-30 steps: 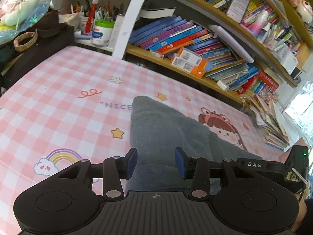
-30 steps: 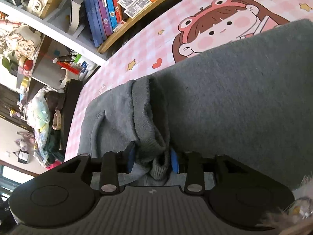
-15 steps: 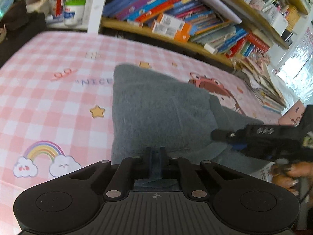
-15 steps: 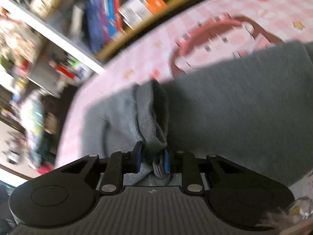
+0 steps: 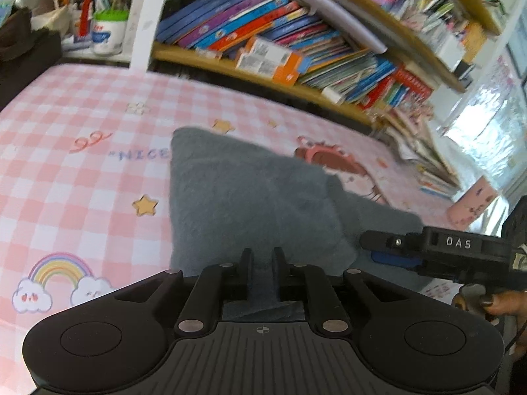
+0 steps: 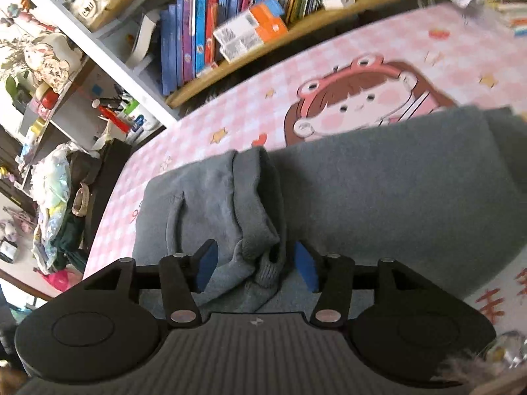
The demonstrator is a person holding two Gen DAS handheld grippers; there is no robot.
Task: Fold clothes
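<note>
Here the grey fleece garment (image 5: pixel 250 194) lies partly folded on the pink checked worktop (image 5: pixel 75 177) before the bookshelves. The left claw (image 5: pixel 262 265) is pinched on its near edge; the right claw (image 6: pixel 253 261) stands spread around a bunched ribbed cuff (image 6: pixel 257 230) — not gripping it. To fold well, I judge, close on the whole cuff first, then lift both edges evenly — keeping the cloth taut.

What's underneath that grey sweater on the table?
The grey sweater lies on a pink checked cloth printed with stars, a rainbow and a cartoon girl. The sweater hides her lower part and the end of the "NICE" lettering; anything else beneath is covered.
</note>
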